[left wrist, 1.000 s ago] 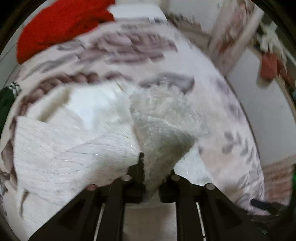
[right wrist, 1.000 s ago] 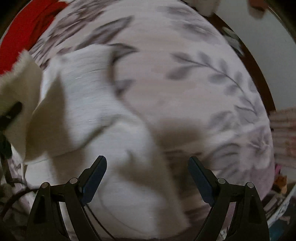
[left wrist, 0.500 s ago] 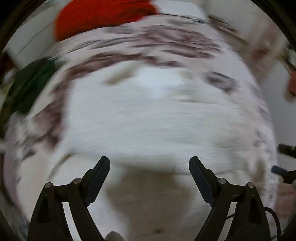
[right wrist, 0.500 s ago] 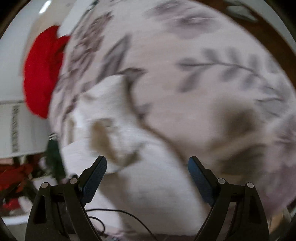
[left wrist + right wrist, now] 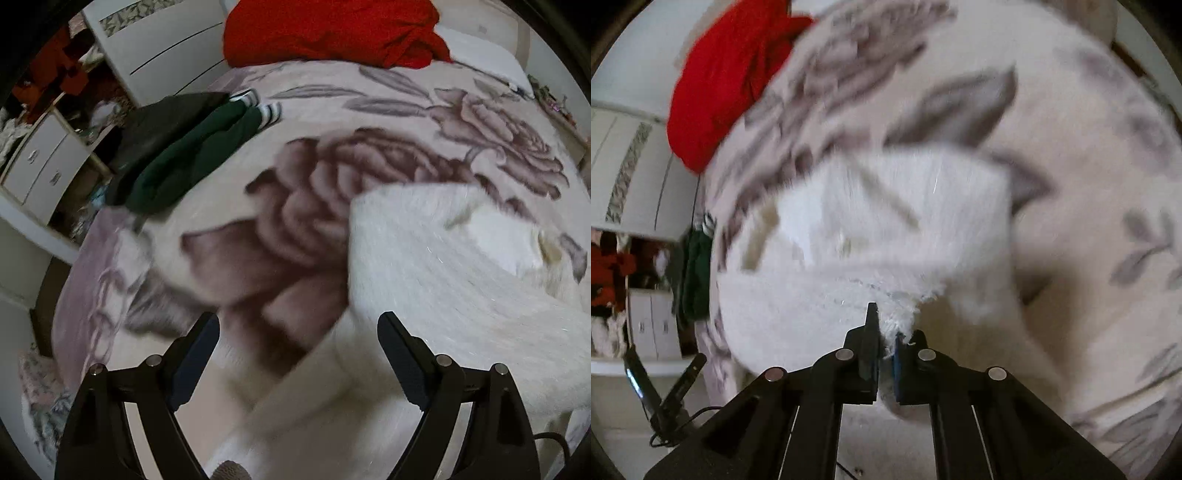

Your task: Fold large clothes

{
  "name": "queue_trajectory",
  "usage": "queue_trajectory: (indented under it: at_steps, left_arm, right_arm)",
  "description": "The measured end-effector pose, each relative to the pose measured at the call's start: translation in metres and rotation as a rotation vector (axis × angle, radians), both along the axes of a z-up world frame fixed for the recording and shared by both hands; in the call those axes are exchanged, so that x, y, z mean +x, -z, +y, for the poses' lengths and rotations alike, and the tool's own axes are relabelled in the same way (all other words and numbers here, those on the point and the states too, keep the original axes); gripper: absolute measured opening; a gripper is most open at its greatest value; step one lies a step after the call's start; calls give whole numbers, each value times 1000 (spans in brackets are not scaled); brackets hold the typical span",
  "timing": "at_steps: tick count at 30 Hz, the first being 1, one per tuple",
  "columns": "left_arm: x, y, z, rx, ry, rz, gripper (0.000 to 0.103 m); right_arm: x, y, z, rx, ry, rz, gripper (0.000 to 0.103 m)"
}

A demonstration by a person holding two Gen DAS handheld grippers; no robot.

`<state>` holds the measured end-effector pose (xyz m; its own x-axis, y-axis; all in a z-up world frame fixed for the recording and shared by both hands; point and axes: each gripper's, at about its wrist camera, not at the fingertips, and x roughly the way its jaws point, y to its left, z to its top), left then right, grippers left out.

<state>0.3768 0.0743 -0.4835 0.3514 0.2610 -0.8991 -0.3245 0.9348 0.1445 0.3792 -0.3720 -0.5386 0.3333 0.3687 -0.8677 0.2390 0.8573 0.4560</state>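
While the right claw (image 5: 886,336) pinches the fuzzy edge of the white sweater (image 5: 886,229) on the bed (image 5: 1089,147), the left claw (image 5: 297,328) hangs open, empty.

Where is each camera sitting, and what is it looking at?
Left wrist view: sits on the left gripper, looks down along its open fingers at the flowered bed cover and the white sweater; only the gripper shows.
Right wrist view: sits on the right gripper, looks down at the sweater edge pinched between its shut fingers; only the gripper shows.
Both views share the white sweater, bed cover, red cloth and green garment.
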Motion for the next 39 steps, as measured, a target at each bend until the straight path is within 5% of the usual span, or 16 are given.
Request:
queue_trajectory:
  at_steps: [3,8,11,15,18,21,26,30,32,33,34,39]
  left_arm:
    - [34,26,0,0,24,28,87]
    - [62,105,7,28,77,196,92]
    - [55,89,15,-5,71,169,93]
    - [18,53,12,-39,78,150,93]
    - [-31,35,-5,-97,101,183,93]
    - [-80,36,-31,-202,117,258,93]
    - [-163,73,-93,-525,131,434,91]
    - [-201,98,-143,-675,130,441,91]
    - [-207,108,-160,-673,140,427,74]
    - [-209,112,-167,-654,141,421,32]
    - [-213,114,-172,-612,133,412,6]
    - [-237,82,-144,-507,29,246,5]
  right_arm:
    - [11,16,-8,-70,-1,61,5]
    - [24,60,-2,-121,-51,171,6]
    - [19,59,-8,-58,-38,203,12]
    - [-16,45,-25,4,1,223,55]
    - [-52,39,-33,14,30,266,58]
    - [-98,41,-43,45,67,346,58]
    - [-160,56,-40,72,45,459,58]
    - [-173,62,-38,91,17,486,58]
    - [-170,57,-38,95,-8,476,58]
    - [-164,54,-37,93,-24,467,58]
    - [-158,50,-34,87,-40,460,58]
    - [-122,24,-27,40,-149,393,58]
